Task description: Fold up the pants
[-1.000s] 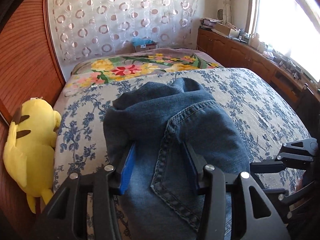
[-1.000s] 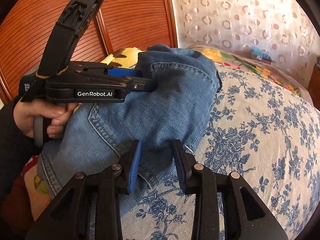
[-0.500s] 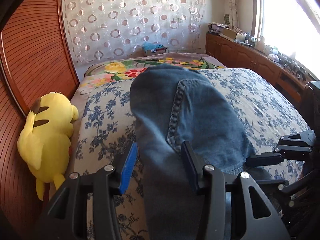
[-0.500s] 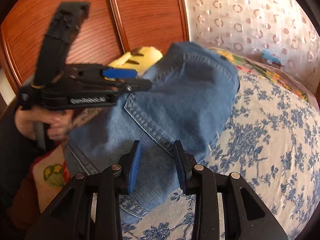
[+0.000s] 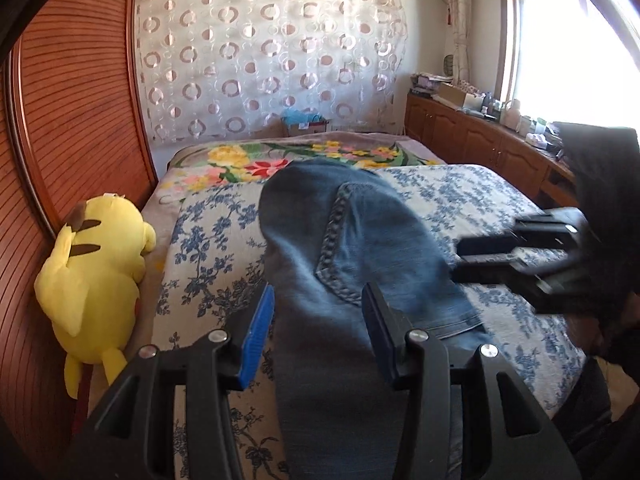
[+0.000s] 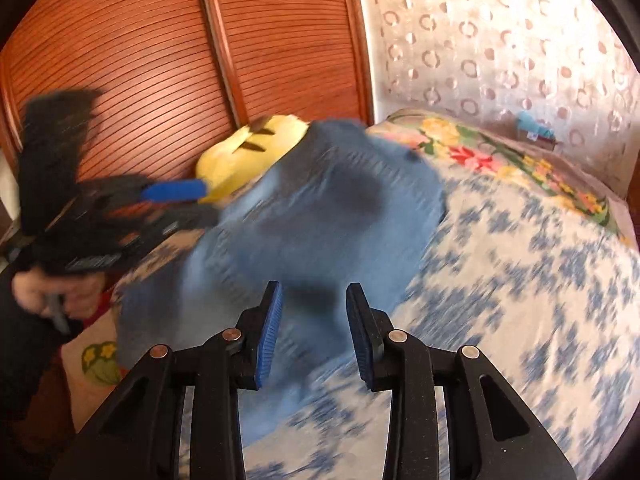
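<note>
Denim pants (image 5: 352,264) bunched between both half-open grippers' fingers (image 5: 256,332) – left (image 5: 320,336), right (image 6: 314,332)

Both grippers are matte black plastic, each arm built as an open triangular frame with long cut-out slots. Round silver screw heads sit along the top of each arm, two to a side. The left gripper (image 5: 318,334) carries blue ribbed pads on the inner faces of its fingers; the right gripper (image 6: 312,334) has the same blue ribbed lining. At nine o'clock in the right wrist view, a hand (image 6: 48,292) emerges from a dark sleeve (image 6: 16,320), blurred.
</note>
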`<state>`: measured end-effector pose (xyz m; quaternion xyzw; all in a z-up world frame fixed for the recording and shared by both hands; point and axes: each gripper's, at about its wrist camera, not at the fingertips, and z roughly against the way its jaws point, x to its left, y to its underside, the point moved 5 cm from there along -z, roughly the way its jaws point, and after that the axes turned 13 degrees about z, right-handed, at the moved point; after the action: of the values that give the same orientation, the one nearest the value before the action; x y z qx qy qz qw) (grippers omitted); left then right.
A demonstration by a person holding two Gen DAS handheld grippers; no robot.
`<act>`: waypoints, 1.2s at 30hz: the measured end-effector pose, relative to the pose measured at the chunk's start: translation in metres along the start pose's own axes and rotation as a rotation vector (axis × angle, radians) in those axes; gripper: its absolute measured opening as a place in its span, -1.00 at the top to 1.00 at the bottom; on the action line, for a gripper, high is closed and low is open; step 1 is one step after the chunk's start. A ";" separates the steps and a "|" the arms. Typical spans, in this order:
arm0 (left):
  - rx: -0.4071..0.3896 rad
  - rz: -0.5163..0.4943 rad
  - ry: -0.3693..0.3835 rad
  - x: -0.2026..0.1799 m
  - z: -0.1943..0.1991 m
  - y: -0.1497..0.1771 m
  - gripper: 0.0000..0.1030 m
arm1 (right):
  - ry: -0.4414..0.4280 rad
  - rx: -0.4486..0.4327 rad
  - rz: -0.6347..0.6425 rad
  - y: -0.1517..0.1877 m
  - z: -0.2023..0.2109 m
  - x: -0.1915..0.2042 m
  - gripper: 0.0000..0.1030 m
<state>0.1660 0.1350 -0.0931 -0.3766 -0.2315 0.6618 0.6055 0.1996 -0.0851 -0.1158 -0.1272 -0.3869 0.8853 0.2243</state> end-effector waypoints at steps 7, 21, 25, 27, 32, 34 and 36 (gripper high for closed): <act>0.012 0.033 0.013 -0.004 -0.009 -0.002 0.11 | 0.014 -0.003 0.019 -0.045 -0.032 -0.056 0.37; 0.063 0.091 -0.044 0.020 -0.031 0.024 0.10 | -0.029 0.089 -0.039 -0.054 -0.114 -0.108 0.28; 0.066 0.083 -0.061 0.021 -0.031 0.029 0.10 | -0.030 0.074 -0.056 -0.054 -0.108 -0.110 0.16; 0.066 0.093 -0.060 0.022 -0.029 0.030 0.10 | -0.026 0.068 -0.066 -0.055 -0.100 -0.109 0.14; 0.047 0.135 -0.038 0.022 -0.014 0.028 0.10 | -0.055 0.034 -0.072 -0.052 -0.072 -0.104 -0.16; 0.040 0.148 -0.041 0.023 -0.010 0.027 0.10 | -0.091 0.038 -0.083 -0.049 -0.068 -0.101 -0.26; 0.037 0.155 -0.040 0.023 -0.008 0.028 0.08 | -0.109 0.054 -0.093 -0.045 -0.072 -0.099 -0.35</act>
<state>0.1553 0.1515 -0.1246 -0.3686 -0.2015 0.7183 0.5545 0.3274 -0.0622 -0.1251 -0.0546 -0.3801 0.8897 0.2469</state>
